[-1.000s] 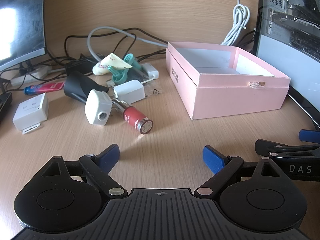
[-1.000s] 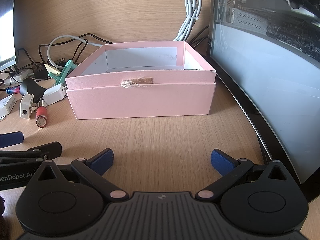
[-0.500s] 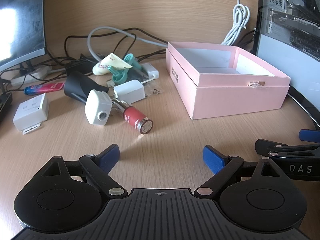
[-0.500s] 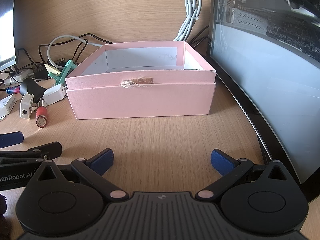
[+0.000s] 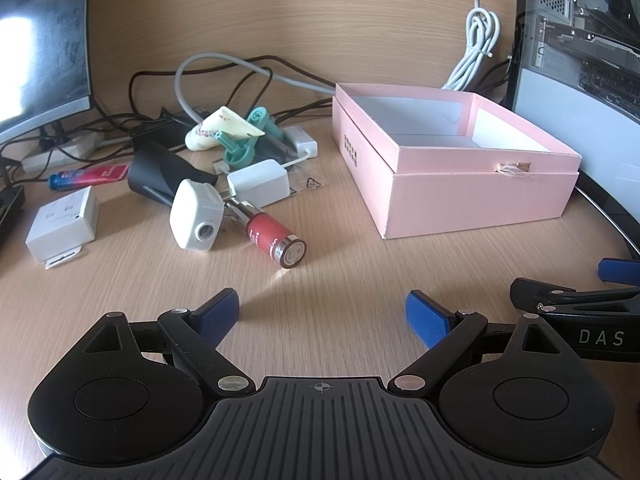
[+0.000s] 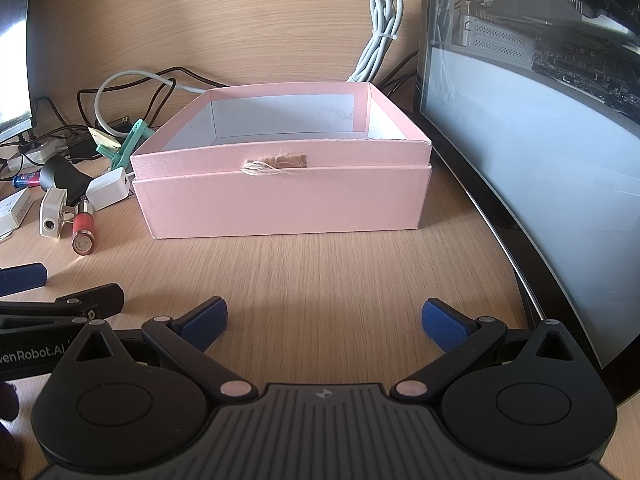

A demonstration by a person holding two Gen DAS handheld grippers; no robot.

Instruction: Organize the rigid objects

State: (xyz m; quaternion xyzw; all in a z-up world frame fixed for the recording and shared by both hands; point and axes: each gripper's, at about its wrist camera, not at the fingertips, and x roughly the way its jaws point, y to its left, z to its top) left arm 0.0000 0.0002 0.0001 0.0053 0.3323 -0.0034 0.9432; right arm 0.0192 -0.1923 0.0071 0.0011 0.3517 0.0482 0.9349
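Left hand-held gripper (image 5: 322, 314) sat low over the table (image 5: 340, 272), released, blue pads spread wide with nothing between them. Right hand-held gripper (image 6: 324, 320) likewise released and holding nothing, hovering over bare wood in front of the pink box (image 6: 280, 196).

In the left wrist view the pink box (image 5: 476, 200) stood at about 1 o'clock from the gripper, lid off, white interior showing no contents. A frayed bit of string hung at the middle of its near wall.

The loose objects lay in a cluster at 11 o'clock, well apart from the pads. Nearest was a red cylinder (image 5: 276, 238) lying on its side, its round end turned toward the camera. Just beside it at its 9 o'clock, a white plug adapter (image 5: 196, 220), the two seemingly touching. Behind them: a white charger block (image 5: 258, 182), a black cone-shaped piece (image 5: 160, 176), a teal plastic clip (image 5: 244, 144) and a cream printed item (image 5: 218, 134) lying against the clip. Farther toward 10 o'clock, a white square adapter (image 5: 64, 226) and a red-and-blue tube (image 5: 90, 176).

A tangle of cables (image 5: 224, 76) ran along the back. A monitor (image 5: 40, 36) stood at the far left, a computer case (image 6: 532, 92) along the right edge.
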